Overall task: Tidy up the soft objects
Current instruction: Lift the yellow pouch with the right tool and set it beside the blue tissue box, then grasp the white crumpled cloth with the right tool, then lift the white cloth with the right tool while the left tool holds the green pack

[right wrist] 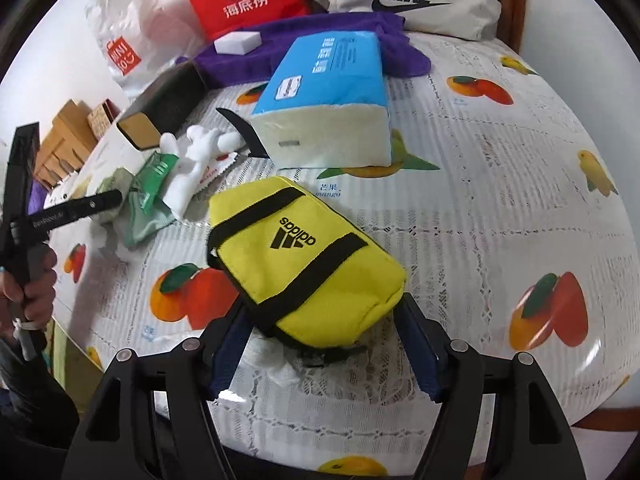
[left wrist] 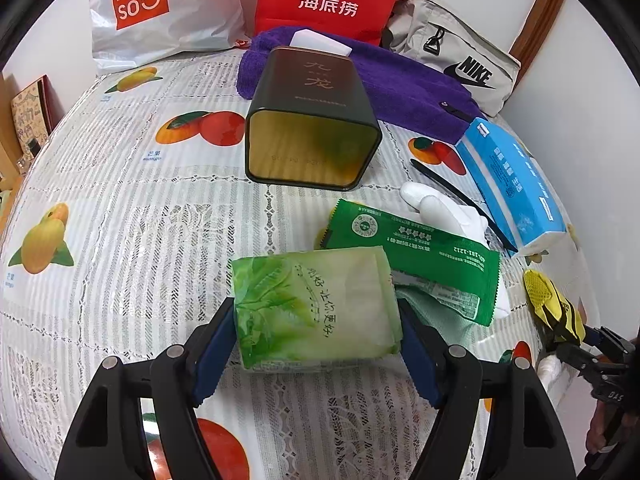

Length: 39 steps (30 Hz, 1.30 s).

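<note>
- The left gripper [left wrist: 316, 336] has its two blue pads squeezing a pale green tissue pack [left wrist: 316, 308], near the front of the table [left wrist: 120, 184].
- The right gripper [right wrist: 324, 344] has its pads on both sides of the yellow pouch [right wrist: 308, 256]; I cannot tell if they press it.
- A blue tissue box [right wrist: 328, 100] lies just beyond the pouch.

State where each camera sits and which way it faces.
Left wrist: on the left gripper, angled down at a pale green tissue pack between its fingers and an open dark tin.
Right wrist: on the right gripper, angled down at a yellow fabric pouch; a hand shows.
Shared: blue tissue pack, tin.
</note>
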Available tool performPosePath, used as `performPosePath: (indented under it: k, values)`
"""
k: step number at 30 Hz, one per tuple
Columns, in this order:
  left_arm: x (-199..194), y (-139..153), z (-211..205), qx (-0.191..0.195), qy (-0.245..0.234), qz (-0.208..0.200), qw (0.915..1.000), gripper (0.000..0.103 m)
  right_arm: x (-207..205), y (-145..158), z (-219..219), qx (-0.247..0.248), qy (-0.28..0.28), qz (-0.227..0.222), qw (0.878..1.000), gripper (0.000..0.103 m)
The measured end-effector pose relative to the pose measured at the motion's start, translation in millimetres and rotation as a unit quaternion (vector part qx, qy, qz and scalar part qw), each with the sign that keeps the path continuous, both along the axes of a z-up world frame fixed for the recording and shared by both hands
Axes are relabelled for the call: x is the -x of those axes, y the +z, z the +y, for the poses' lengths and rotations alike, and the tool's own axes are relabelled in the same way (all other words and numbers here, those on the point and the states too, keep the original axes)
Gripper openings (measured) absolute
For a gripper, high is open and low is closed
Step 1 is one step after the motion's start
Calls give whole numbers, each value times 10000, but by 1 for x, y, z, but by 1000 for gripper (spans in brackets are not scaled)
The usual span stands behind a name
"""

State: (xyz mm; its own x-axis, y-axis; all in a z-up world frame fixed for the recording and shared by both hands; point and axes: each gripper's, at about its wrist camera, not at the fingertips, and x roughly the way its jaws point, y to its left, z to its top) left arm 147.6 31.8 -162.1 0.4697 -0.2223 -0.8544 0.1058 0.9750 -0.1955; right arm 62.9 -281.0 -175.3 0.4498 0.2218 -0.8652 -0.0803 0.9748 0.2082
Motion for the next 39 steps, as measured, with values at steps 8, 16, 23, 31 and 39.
performPosePath:
  k: [8, 16, 23, 31, 39]
  values:
    - [0, 0, 1, 36, -39, -5, 10000, 74, 29, 10, 0, -318, -101, 210, 9992, 71]
    - [3, 0, 0, 87, -116, -20, 9999, 74, 30, -6, 34, -701, 29, 219, 9973, 70]
    - [7, 0, 2, 128, -156, -35, 9998, 74, 12, -10, 70, 71, 229, -239, 9994, 23]
    - [10, 0, 3, 161, -130, -32, 9998, 74, 8, -5, 104, -518, 1108, -471, 9914, 15]
    - [12, 3, 6, 238, -114, -112, 9996, 73, 8, 25, 82, -403, 871, -849, 9918, 15]
